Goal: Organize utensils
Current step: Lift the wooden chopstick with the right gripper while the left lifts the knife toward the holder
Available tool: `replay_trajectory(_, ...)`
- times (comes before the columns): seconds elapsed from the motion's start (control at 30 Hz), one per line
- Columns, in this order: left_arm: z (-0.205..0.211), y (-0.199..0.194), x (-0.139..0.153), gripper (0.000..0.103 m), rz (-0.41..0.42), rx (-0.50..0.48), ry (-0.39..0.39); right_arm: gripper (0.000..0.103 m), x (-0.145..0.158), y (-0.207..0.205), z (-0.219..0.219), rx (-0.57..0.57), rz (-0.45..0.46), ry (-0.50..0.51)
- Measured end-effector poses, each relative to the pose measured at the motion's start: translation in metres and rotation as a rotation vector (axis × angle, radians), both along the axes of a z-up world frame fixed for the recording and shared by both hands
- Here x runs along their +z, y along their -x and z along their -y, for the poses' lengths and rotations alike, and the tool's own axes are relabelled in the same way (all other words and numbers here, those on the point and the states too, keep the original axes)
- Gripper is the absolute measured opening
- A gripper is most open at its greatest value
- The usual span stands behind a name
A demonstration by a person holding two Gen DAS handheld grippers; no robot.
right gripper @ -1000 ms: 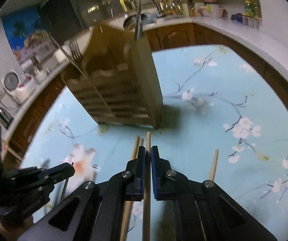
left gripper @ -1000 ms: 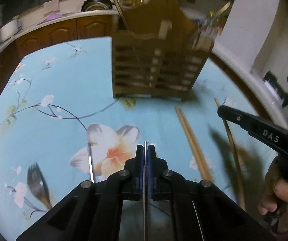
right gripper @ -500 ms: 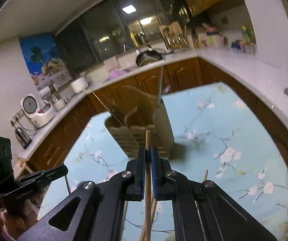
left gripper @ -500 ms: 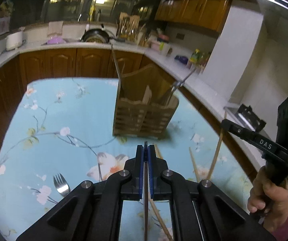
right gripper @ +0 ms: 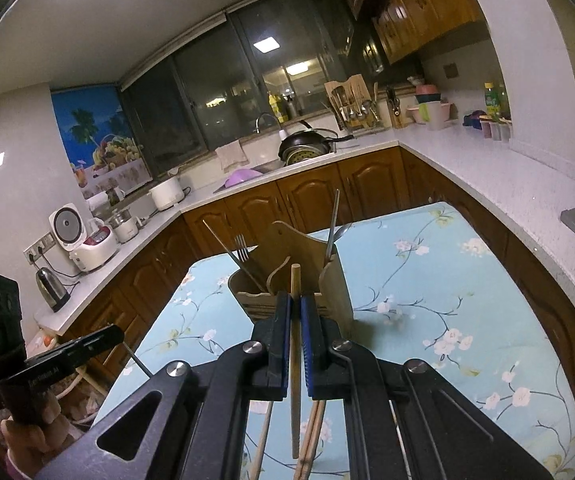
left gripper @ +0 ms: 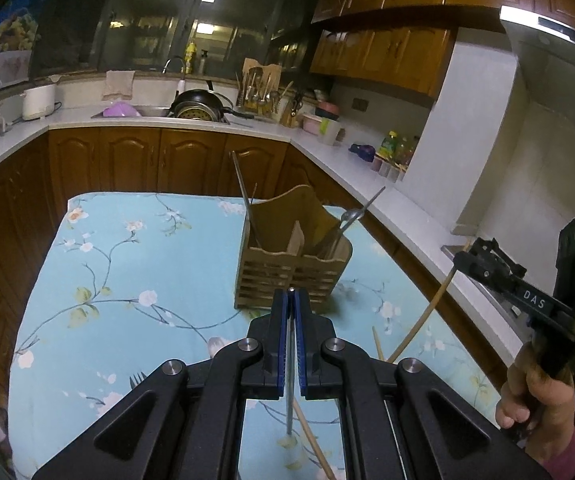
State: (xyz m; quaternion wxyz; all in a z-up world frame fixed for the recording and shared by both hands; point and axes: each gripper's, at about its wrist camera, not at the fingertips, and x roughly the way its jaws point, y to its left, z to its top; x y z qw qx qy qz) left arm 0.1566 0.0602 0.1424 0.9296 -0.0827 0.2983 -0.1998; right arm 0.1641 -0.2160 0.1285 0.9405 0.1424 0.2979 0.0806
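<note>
A slatted wooden utensil caddy (left gripper: 293,268) (right gripper: 337,280) stands on the blue floral tablecloth (left gripper: 135,280). Forks, a spoon and metal sticks lean in its compartments. My left gripper (left gripper: 291,294) is shut on a thin metal stick (left gripper: 289,380), held above the table on the near side of the caddy. My right gripper (right gripper: 295,297) is shut on a wooden chopstick (right gripper: 295,344), also raised on the near side of the caddy. In the left wrist view the right gripper (left gripper: 471,258) shows at the right with its chopstick (left gripper: 427,312) hanging down.
A fork (left gripper: 137,378) lies on the cloth at the near left. Loose wooden chopsticks (left gripper: 313,440) (right gripper: 311,432) lie under the grippers. White kitchen counters (left gripper: 367,168) with wooden cabinets ring the table on three sides. A hand (left gripper: 535,396) holds the right gripper's handle.
Both grippers have risen and drawn back from the table, each keeping its stick. The caddy now sits farther away and lower in both views.
</note>
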Motion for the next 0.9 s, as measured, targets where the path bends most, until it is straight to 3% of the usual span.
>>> replay_trajectory(0.5, -0.002, -0.015, 0.007, 0.002, 0.024, 0.02, 0.028, 0.005, 0.01, -0.005, 0.001, -0.008, 0.023, -0.01)
replay_trajectory(0.9, 0.0, -0.051, 0.035, 0.002, 0.138, 0.059, 0.06, 0.005, 0.045, -0.038, 0.008, -0.046, 0.142, 0.011)
